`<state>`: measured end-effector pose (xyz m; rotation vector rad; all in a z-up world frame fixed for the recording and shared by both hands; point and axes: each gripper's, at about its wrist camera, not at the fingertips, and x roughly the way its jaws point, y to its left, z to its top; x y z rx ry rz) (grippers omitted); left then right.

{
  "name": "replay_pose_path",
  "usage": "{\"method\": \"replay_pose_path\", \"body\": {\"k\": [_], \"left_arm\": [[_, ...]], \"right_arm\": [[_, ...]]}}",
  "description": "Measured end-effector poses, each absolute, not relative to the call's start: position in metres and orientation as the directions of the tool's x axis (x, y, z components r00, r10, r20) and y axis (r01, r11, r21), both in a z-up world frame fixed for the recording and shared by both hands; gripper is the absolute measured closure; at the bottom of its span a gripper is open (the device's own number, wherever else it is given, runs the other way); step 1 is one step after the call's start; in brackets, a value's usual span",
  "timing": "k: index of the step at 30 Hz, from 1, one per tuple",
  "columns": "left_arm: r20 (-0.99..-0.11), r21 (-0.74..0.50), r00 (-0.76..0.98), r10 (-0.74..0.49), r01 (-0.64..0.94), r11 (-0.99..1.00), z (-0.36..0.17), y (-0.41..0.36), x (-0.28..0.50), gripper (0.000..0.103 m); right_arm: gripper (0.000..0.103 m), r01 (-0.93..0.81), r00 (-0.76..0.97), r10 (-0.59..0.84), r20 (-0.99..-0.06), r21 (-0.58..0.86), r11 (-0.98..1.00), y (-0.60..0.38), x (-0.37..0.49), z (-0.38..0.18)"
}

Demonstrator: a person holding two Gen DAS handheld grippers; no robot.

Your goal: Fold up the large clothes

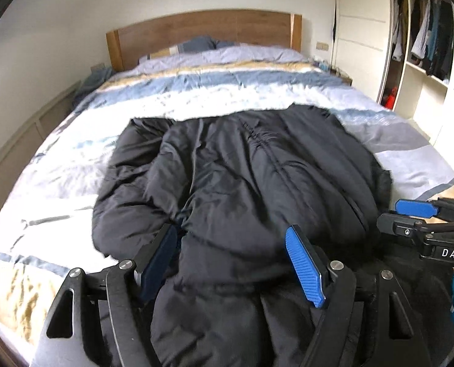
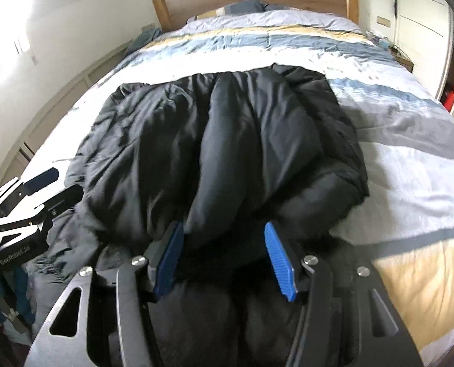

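A large black padded jacket (image 1: 242, 177) lies spread on the bed, its near end bunched under both grippers; it also shows in the right wrist view (image 2: 221, 140). My left gripper (image 1: 231, 241) is open, its blue-padded fingers straddling the jacket's near edge without pinching it. My right gripper (image 2: 224, 238) is open too, its fingers either side of a raised fold of the jacket. The right gripper shows at the right edge of the left wrist view (image 1: 410, 214). The left gripper shows at the left edge of the right wrist view (image 2: 52, 183).
The bed (image 1: 196, 98) has a striped blue, white and tan duvet and a wooden headboard (image 1: 202, 33). An open wardrobe (image 1: 426, 46) with hanging clothes stands at the right. A wall with low panelling (image 1: 28, 128) runs along the left.
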<state>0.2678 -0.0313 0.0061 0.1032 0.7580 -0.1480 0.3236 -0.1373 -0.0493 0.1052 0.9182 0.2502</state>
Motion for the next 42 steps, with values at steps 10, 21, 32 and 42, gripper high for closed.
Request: {"method": "replay_pose_path", "body": {"k": [10,21,32,42], "left_arm": [[-0.6,0.038,0.79,-0.124,0.183,0.982,0.045,-0.025,0.192,0.02],[-0.528,0.025,0.835,-0.152,0.195,0.981,0.066,-0.019,0.127,0.011],[-0.503,0.019,0.854,-0.131,0.162,0.987,0.069,-0.006,0.091,0.004],[-0.508,0.023,0.857,-0.085,0.112,0.993,0.062,0.013,0.074,0.001]], "right_arm": [[0.049,-0.165,0.651,0.283,-0.705,0.233,0.959,-0.146,0.25,-0.015],[0.041,-0.138,0.7,0.252,-0.668,0.22,0.966,-0.157,0.194,0.005],[0.034,-0.072,0.728,0.196,-0.657,0.21,0.975,-0.185,0.152,0.009],[0.029,0.045,0.732,0.144,-0.665,0.259,0.965,-0.233,0.123,-0.003]]}}
